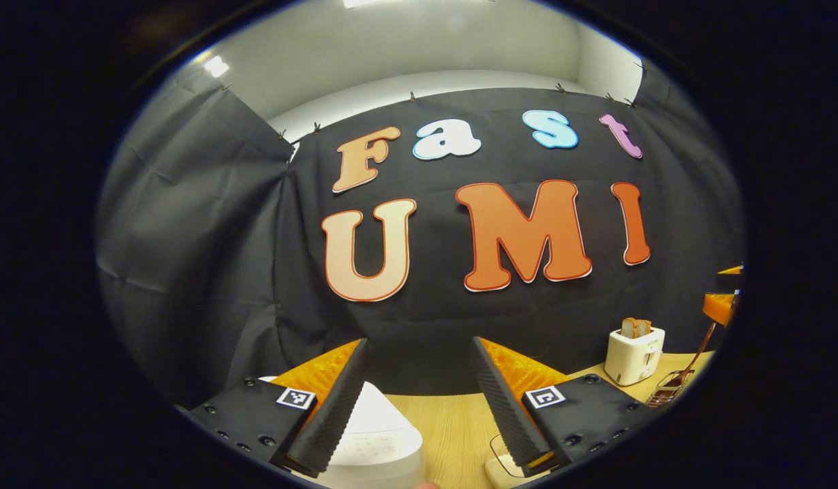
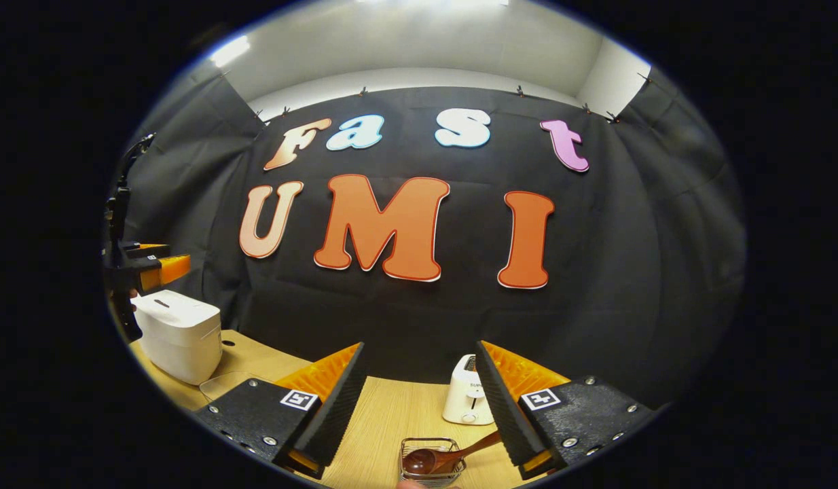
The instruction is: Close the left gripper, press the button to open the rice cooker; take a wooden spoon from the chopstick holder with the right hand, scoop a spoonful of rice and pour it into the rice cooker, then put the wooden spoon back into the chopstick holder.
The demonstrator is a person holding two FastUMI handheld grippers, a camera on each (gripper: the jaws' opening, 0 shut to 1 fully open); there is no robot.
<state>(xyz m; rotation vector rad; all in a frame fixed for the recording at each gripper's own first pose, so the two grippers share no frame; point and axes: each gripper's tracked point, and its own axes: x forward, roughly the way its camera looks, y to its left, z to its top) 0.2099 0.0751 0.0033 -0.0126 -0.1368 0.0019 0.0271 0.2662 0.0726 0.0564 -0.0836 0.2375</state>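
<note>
i am holding my left gripper [image 1: 419, 401] over the near edge of the table [image 1: 453, 421], jaws spread wide with nothing between them, so the first step is not yet done: i am needing to press them together before touching anything. the rice cooker [image 1: 375, 435] is sitting just below and left of my left fingers, lid down; in the right gripper view it [image 2: 181, 333] is standing at the far left of the table with my left gripper [image 2: 151, 268] hovering above its top. to press well, i am planning to close fully, aim the joined tips straight down onto the lid button (i cannot tell exactly which mark is the button), and push squarely so the cooker is not sliding. my right gripper [image 2: 419, 401] is waiting open and empty, with the wooden spoon [image 2: 446, 456] lying in the chopstick holder [image 2: 432, 465] just beneath it. farther back, a toaster [image 2: 468, 397] is standing near the black cloth wall.
</note>
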